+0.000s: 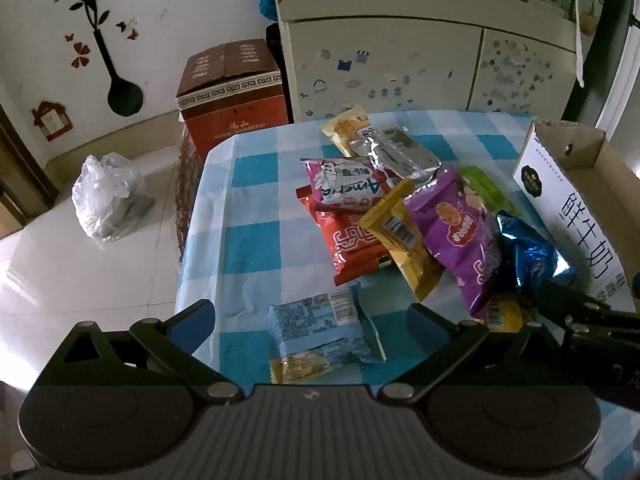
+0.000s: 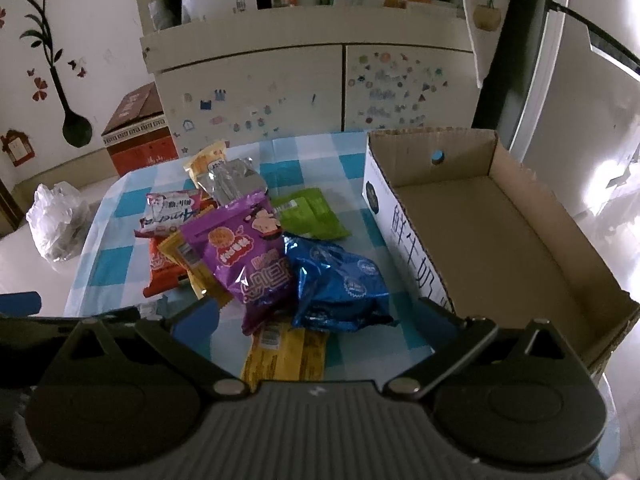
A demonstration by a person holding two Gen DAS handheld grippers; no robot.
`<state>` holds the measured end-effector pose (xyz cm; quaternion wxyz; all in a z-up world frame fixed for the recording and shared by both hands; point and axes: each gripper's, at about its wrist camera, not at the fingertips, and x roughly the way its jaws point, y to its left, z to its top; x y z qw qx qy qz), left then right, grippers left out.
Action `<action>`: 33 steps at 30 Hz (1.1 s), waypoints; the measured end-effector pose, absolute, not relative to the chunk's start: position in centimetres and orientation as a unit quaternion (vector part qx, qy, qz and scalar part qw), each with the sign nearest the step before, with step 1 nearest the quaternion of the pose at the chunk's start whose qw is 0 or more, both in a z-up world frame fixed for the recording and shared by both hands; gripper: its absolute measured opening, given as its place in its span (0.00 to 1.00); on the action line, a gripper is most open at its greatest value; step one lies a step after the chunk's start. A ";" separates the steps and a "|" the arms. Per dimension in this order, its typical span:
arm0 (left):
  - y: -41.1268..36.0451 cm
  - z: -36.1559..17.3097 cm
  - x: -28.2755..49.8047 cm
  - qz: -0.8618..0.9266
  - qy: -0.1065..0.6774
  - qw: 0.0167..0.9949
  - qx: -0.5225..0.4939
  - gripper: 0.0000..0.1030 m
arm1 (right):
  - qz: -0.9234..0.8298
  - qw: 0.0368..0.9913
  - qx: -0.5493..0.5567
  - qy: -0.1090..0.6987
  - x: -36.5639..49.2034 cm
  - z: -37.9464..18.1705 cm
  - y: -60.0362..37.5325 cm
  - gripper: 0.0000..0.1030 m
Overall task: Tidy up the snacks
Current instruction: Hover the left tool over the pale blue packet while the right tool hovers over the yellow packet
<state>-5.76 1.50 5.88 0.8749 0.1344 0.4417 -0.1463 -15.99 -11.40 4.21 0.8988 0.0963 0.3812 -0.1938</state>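
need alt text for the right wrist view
The open right gripper hovers over a pile of snack packets, nearest a blue bag and a purple bag, on a checked tablecloth. An empty cardboard box sits to the right.

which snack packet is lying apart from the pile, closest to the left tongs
The light blue packet. It lies alone on the checked tablecloth, right between the open left tongs, while the other packets overlap in a heap further back.

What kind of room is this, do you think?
Probably a home kitchen or dining area: a checked tablecloth covered with snacks, a sticker-covered cabinet, and flower decals on the wall.
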 end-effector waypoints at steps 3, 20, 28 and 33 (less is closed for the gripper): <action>1.7 5.8 -5.7 -0.142 0.444 0.875 0.132 1.00 | -0.192 0.899 0.093 0.383 -15.9 4.1 -11.1 0.99; 1.7 5.6 -5.5 -0.132 0.449 0.874 0.133 1.00 | -0.193 0.896 0.091 0.389 -15.6 3.9 -11.0 0.99; 1.7 5.5 -5.4 -0.130 0.452 0.873 0.132 1.00 | -0.194 0.895 0.092 0.392 -15.5 3.8 -11.1 0.99; 1.7 5.3 -5.4 -0.129 0.455 0.872 0.129 1.00 | -0.195 0.894 0.093 0.394 -15.5 3.8 -11.1 0.99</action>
